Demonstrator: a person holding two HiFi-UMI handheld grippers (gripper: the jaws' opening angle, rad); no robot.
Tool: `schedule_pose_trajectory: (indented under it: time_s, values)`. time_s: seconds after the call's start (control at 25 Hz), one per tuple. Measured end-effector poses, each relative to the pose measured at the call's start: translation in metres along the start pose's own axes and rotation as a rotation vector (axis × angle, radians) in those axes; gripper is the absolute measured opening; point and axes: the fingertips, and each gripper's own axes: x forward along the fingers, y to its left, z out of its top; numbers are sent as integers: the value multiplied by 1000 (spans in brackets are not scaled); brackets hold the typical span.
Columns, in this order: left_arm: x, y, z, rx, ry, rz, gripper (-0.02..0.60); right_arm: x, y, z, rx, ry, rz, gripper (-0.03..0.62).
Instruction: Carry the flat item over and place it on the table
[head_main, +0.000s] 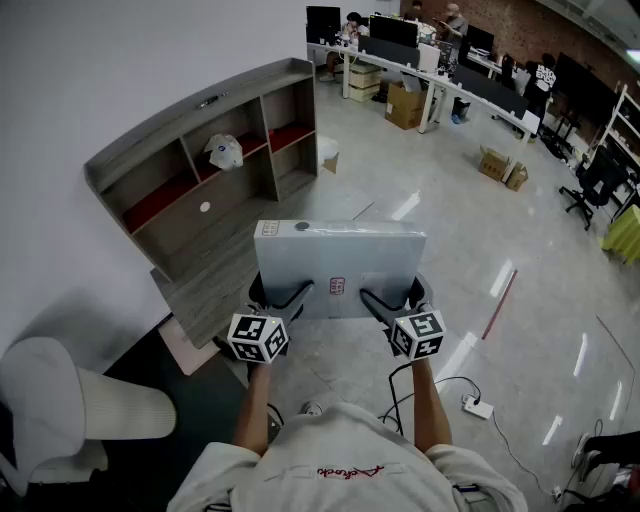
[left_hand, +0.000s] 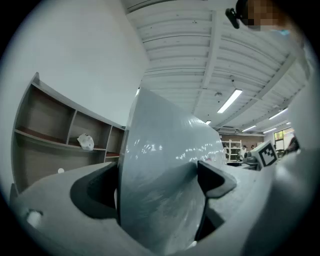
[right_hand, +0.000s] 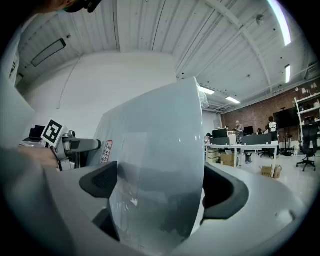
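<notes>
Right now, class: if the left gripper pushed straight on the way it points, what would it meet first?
The flat grey plastic-wrapped box, clamped by the left gripper, fills that line. Beyond it, probably the grey wooden shelved desk; depth is unclear.

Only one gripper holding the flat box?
No, in the head view the left gripper and the right gripper each clamp the near edge of the flat box.
</notes>
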Motion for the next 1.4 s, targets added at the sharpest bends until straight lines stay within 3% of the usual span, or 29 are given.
schedule_pose_trajectory:
  time_s: [0.4, 1.4]
  values:
    - [11, -4, -5, -3, 4, -7, 506, 1, -11, 0, -18, 11, -11, 535]
    - [10, 25, 3, -19, 30, -68, 506, 16, 10, 9, -13, 19, -73, 535]
